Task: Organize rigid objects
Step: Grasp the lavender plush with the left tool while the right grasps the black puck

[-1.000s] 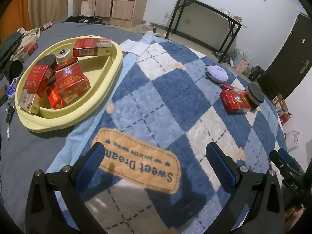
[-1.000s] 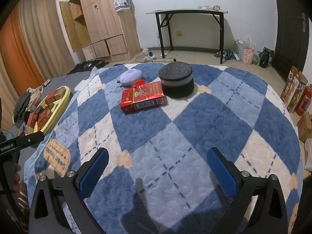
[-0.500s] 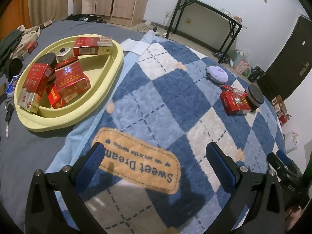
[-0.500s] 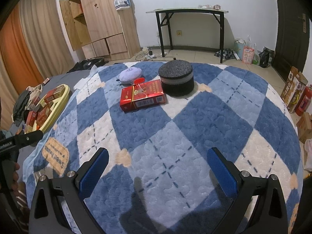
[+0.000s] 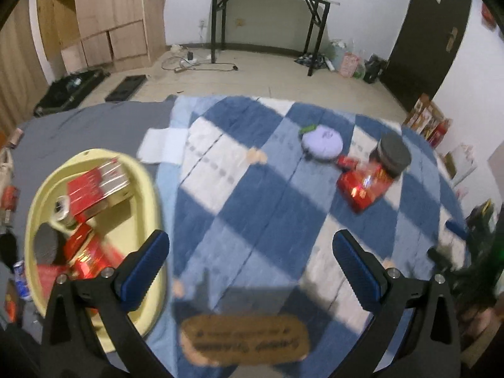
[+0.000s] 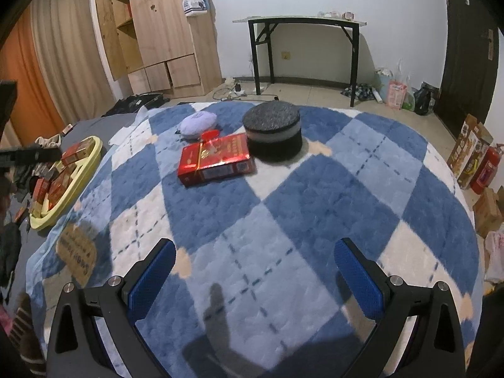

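Observation:
A red box [image 6: 215,159] lies on the blue checked blanket [image 6: 315,195], touching a black round tin [image 6: 273,130]. A lilac round pouch [image 6: 198,123] lies behind the box. All three show blurred in the left wrist view: red box [image 5: 362,186], black tin [image 5: 394,155], pouch [image 5: 323,141]. A yellow oval tray [image 5: 145,182] holds several red boxes [image 5: 97,186] and a tape roll [image 5: 63,209]; the tray also shows in the right wrist view [image 6: 91,162]. My left gripper [image 5: 250,260] is open and empty beside the tray. My right gripper [image 6: 256,266] is open and empty, well short of the red box.
The blanket covers a grey bed [image 5: 78,126]. A black-legged table [image 6: 302,22] and wooden cabinets [image 6: 163,31] stand at the far wall. Cartons [image 6: 469,151] and a dark door [image 6: 466,41] are on the right. Clutter lies left of the tray [image 5: 9,195].
My left gripper has swung sharply, so the tray now sits at lower left and the view is blurred. My right gripper has moved a little closer to the red box.

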The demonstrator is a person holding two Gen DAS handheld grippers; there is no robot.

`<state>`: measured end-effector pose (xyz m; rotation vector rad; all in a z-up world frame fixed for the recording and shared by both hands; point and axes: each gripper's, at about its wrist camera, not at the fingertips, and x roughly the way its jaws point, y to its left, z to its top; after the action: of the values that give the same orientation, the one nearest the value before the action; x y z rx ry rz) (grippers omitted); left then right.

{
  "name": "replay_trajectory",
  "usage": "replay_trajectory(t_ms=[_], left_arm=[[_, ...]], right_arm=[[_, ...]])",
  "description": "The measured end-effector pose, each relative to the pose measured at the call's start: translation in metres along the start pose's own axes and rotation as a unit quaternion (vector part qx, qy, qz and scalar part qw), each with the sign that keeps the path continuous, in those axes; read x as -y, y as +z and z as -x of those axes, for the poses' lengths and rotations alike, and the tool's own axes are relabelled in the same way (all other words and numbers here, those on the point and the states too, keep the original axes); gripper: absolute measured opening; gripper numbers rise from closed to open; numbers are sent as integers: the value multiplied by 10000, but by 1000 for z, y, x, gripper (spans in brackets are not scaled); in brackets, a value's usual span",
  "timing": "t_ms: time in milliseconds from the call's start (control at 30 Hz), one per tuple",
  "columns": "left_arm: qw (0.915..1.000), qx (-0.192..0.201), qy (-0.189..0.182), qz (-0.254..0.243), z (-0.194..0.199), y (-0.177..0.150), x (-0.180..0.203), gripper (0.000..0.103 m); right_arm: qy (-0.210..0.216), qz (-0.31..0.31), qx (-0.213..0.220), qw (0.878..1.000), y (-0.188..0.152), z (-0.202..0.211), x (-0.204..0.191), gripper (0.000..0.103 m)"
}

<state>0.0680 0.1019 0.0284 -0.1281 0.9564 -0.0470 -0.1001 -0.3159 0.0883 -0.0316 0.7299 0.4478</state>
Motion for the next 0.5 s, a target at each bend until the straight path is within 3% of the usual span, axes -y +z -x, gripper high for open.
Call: replay_trajectory(t_ms=[133,200,267,300,400,500], left_arm=[[9990,118,-78,421,-30,25,16,103],[9980,36,91,619,-54,38,32,103],[9942,279,321,983,-64,46,42,103],[9918,329,257,1208,-71,51,48,103],[9906,18,58,1370,-101,68,65,103],[9895,-265,208,1404,-131,76,76,103]], right_arm=[[1,-37,131,9999,15,-18,9,103],[95,-77,218,9997,23,-28,12,103],[138,83,433,9989,35,-39,9,103],[113,140,469,9987,39,-45,7,103],[82,-85,433,9990,53,-67,8,103],[-130,-98,470,9988,63,-78,5,103]])
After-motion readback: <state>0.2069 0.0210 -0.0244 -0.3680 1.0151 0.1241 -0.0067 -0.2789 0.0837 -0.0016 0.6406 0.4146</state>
